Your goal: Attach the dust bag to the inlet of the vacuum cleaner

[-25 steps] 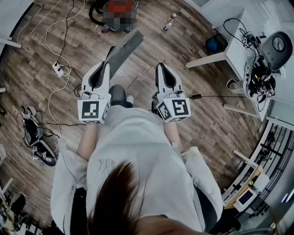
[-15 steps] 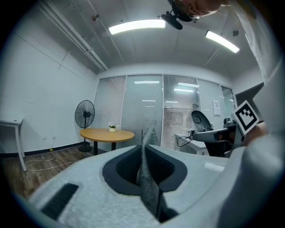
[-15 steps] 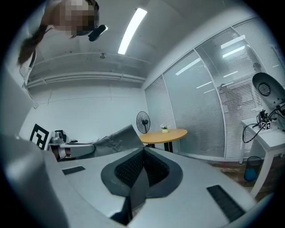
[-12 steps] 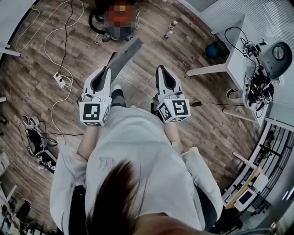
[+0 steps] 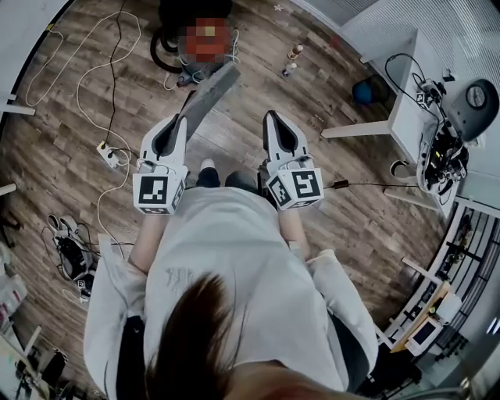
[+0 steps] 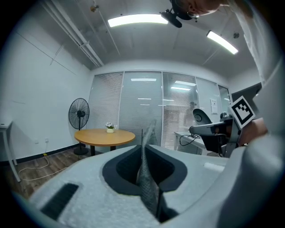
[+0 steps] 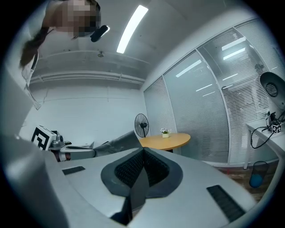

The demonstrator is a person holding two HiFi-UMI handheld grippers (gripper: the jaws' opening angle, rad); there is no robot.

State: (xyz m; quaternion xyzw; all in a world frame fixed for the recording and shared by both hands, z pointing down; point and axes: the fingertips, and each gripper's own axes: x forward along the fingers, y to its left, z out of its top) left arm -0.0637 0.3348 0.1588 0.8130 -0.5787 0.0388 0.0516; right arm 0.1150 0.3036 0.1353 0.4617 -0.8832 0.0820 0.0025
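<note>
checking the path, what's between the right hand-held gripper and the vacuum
Head view: mostly bare wood floor. The far end of the bag, held in the left hand-held gripper, cuts across just short of the vacuum.

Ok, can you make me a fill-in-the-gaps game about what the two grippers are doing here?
1. The left gripper is shut on a dust bag whose colour is ____.
2. The right gripper is shut and holds ____.
3. The vacuum cleaner ahead of the person stands on the ____.

Missing words: grey; nothing; floor.
</note>
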